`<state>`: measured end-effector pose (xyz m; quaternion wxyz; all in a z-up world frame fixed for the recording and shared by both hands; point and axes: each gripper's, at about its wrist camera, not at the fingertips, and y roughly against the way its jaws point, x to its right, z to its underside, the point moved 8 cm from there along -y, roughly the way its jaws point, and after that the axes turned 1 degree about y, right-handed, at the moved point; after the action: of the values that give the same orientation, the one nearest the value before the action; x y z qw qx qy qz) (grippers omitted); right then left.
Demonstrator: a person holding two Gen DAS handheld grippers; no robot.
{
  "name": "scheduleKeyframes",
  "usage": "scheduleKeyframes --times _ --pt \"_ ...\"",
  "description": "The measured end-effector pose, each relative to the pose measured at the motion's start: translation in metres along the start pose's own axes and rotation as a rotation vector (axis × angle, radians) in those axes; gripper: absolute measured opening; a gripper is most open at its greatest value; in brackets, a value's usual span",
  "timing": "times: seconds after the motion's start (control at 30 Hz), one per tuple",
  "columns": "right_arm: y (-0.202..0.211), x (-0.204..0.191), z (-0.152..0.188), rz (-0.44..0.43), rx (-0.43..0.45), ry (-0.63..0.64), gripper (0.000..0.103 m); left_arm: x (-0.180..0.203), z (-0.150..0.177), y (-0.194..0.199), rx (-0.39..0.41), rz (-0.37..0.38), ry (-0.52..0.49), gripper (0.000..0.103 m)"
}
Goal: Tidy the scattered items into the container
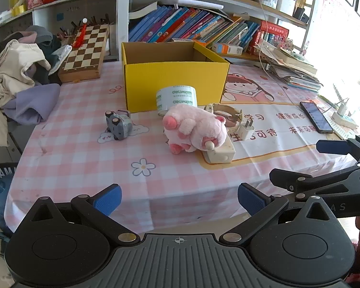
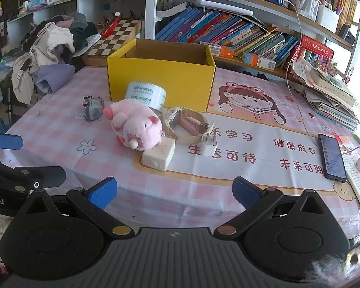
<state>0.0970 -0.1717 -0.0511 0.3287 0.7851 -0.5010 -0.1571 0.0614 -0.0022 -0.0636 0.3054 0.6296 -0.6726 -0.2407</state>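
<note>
Table (image 2: 251, 192) with pink checked cloth, seen from its near edge. At the far centre stands the open yellow box (image 2: 160, 81), the container; what its floor holds cannot be seen from here. Scattered items lie in a cluster just in front of it, all still outside: a tape roll (image 2: 145, 94) touching the box front; a pink plush pig (image 2: 134, 124) lying partly on a cream block (image 2: 159, 156); a watch (image 2: 180, 122) to the pig's right; a white plug (image 2: 209, 145) near the watch; a small grey toy car (image 2: 92, 108) to the left. The left gripper (image 1: 180, 201) and right gripper (image 2: 174, 193) both hover over the near table edge, jaws spread wide and empty. Judged stage: approach before a first pick. The next move calls for reaching forward to one item, probably the plush pig, nearest and uppermost, closing on it, and carrying it over the box rim.
</note>
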Motion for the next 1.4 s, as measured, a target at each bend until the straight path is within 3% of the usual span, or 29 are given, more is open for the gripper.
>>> scheduleKeyframes --times 1.4 --pt "-0.004 -0.01 -0.002 -0.01 -0.022 0.009 0.103 -0.01 0.003 -0.003 -0.028 0.037 0.031 0.103"
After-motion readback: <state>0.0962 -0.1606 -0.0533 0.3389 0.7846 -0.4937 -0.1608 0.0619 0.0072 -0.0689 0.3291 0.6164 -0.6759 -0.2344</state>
